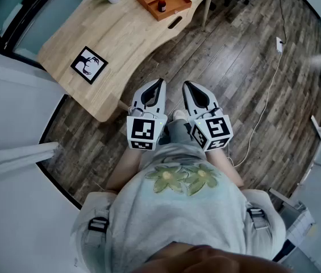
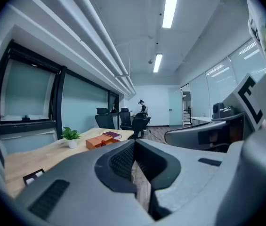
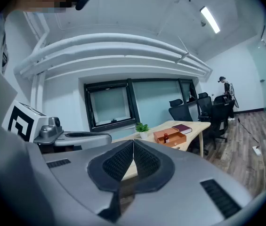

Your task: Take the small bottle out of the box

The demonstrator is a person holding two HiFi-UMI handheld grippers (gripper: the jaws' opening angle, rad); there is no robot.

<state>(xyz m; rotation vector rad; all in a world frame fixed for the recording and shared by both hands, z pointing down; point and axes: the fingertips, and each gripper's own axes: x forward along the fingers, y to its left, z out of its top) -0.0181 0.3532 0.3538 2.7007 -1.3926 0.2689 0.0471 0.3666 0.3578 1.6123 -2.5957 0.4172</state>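
No writing can be read on the small bottle (image 1: 161, 6); only a dark cap over a red-brown body is made out. It is stood upright, long axis vertical and cap upward, inside the open orange box (image 1: 177, 1) at the far end of the wooden counter (image 1: 120, 38). The left claw (image 1: 160, 83) and right claw (image 1: 186, 85) are held over the floor, well apart from the box, each pressed together on nothing.

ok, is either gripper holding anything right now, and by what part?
Nothing. Left gripper and right gripper are both shut and empty; the small bottle stands in the box.
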